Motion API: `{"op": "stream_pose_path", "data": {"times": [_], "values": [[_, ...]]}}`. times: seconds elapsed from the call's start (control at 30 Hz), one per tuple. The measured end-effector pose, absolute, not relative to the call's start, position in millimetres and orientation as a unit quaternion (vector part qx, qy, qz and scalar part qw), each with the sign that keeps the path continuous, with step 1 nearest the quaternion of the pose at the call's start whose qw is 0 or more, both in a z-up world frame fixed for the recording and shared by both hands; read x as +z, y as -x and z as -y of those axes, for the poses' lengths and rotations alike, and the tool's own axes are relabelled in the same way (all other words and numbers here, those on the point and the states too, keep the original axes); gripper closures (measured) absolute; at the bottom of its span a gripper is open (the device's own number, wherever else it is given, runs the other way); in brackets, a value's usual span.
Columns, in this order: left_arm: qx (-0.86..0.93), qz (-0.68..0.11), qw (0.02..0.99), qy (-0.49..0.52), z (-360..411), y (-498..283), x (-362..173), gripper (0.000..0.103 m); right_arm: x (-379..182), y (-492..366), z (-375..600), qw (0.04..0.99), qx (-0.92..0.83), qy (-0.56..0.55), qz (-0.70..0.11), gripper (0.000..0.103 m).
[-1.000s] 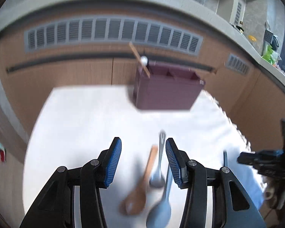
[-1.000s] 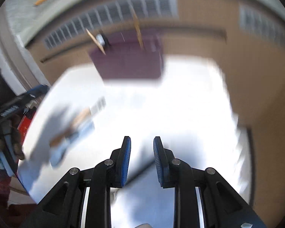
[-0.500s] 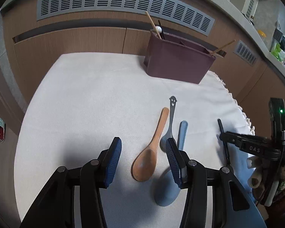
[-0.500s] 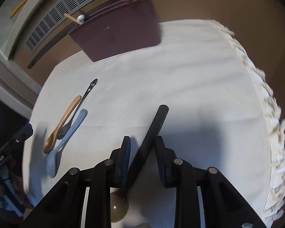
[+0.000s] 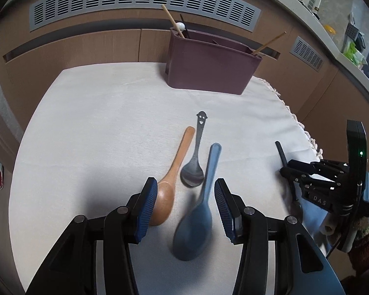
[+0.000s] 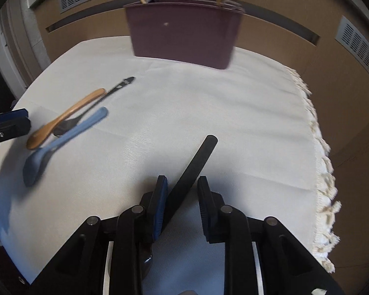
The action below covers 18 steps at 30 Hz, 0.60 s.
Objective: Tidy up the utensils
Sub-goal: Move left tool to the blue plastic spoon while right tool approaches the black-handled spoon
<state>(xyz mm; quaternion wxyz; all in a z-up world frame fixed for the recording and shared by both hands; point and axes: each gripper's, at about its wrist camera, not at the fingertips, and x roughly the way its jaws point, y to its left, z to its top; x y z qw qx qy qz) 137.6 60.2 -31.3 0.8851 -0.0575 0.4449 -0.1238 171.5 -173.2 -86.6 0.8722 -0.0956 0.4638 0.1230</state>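
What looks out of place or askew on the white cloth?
Four utensils lie loose on the cloth, not in the maroon caddy: a wooden spoon, a metal spoon, a blue spoon overlapping at angles, and a black-handled utensil lying slantwise apart. Nothing looks spilled or damaged.

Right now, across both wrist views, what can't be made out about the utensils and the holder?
- Black-handled utensil: right wrist view, its head is hidden under the right tool; contact with the pads is unclear.
- Dark maroon plastic utensil holder: both views, its walls hide the contents.
- Blue plastic spoon: left wrist view, bowl blurred.
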Motion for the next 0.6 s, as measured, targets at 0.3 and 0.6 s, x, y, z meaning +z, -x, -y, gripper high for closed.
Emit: {"op": "stream_pose_path", "data": {"times": [0.3,0.6], "values": [[-0.16,-0.476,0.863,0.051,-32,-130,-46,0.054,-89,-154,207,0.888,0.124,0.064,-0.438,0.082],[-0.188,-0.488,0.85,0.06,-11,-139,-49,0.054,-90,-150,209,0.891,0.132,0.055,-0.432,0.08]]}}
